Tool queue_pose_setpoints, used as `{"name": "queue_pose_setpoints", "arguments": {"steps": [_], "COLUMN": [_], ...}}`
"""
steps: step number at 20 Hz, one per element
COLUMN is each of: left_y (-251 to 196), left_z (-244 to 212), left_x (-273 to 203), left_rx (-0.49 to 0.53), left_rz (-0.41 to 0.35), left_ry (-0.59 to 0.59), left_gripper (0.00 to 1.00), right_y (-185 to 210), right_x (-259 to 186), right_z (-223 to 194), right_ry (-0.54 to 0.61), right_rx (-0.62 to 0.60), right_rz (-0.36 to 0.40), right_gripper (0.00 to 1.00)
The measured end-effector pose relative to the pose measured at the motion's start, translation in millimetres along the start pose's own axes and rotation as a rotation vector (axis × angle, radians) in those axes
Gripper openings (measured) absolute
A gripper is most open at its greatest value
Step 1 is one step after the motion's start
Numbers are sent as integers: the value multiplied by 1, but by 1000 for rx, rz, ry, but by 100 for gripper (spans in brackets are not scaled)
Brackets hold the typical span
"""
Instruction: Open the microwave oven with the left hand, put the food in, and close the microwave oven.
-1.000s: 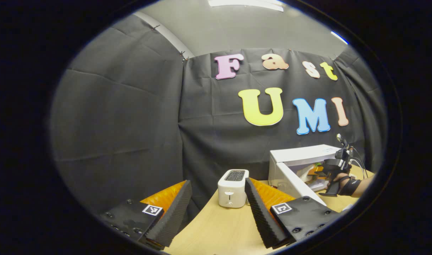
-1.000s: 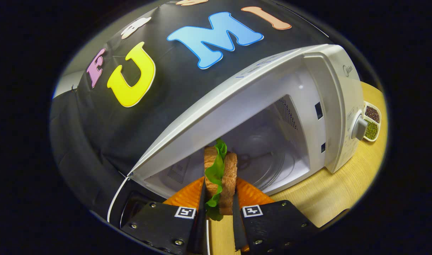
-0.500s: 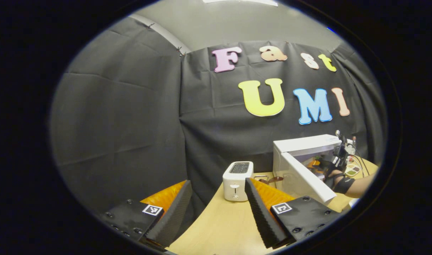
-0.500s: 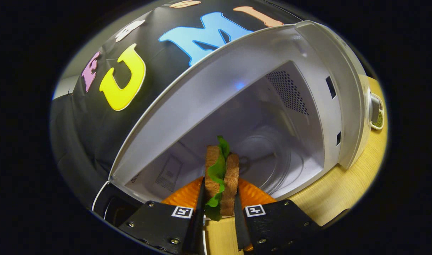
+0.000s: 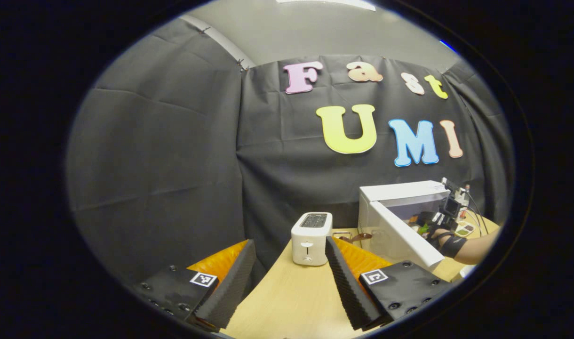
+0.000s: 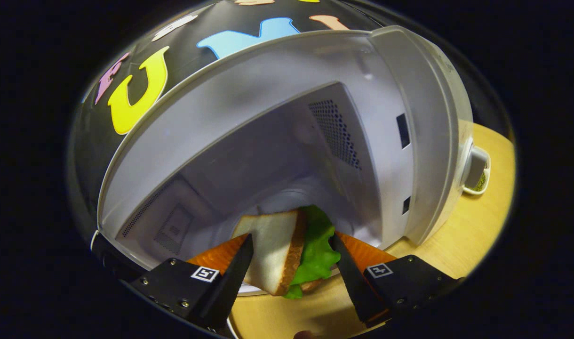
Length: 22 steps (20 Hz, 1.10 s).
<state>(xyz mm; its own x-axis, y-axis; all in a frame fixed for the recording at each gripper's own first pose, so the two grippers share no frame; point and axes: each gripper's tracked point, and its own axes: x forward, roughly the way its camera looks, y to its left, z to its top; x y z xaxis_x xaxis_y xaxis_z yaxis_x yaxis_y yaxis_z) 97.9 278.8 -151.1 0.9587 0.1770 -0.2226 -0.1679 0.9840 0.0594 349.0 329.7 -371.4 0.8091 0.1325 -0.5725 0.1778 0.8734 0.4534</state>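
Note:
The white microwave [image 6: 409,94] stands open in the right gripper view, its cavity right ahead. A sandwich [image 6: 277,254] of bread and green lettuce rests tilted at the cavity's front edge. My right gripper [image 6: 291,238] is open, its fingers spread on either side of the sandwich; the bread leans toward the left finger. In the left gripper view the microwave [image 5: 400,190] sits at the right with its door [image 5: 404,235] swung out, and a hand [image 5: 440,235] holds the other gripper at the opening. My left gripper [image 5: 289,241] is open and holds nothing, above the table's left end.
A white toaster [image 5: 310,230] stands on the wooden table [image 5: 291,296] just left of the microwave door. A small white dish [image 6: 480,181] of beans sits to the right of the microwave, behind its knob [image 6: 475,165].
My right gripper moved deeper into the cavity, then opened and let go of the sandwich, which tipped over from upright. My left gripper stayed open and barely moved.

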Motion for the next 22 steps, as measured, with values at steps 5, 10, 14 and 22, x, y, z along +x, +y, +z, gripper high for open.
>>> {"name": "queue_pose_setpoints", "arguments": {"steps": [5,10,14,22], "left_y": [-16,-36,-43,-55], "left_z": [-11,-26,-35,-60], "left_x": [4,13,16,17], "left_rx": [-30,-41,-59,-46], "left_rz": [-24,-64,-66,-50], "left_ry": [2,7,13,55], "left_gripper": [98,98,98,94], "right_y": [1,6,2,-19], "right_x": [-39,-106,-165,-272], "right_z": [28,61,92,140], "right_ry": [-66,-162,-240,-374], "right_rx": [-134,-262,-316,-396], "right_rz": [32,108,149,205], "right_gripper": [98,98,98,98]}}
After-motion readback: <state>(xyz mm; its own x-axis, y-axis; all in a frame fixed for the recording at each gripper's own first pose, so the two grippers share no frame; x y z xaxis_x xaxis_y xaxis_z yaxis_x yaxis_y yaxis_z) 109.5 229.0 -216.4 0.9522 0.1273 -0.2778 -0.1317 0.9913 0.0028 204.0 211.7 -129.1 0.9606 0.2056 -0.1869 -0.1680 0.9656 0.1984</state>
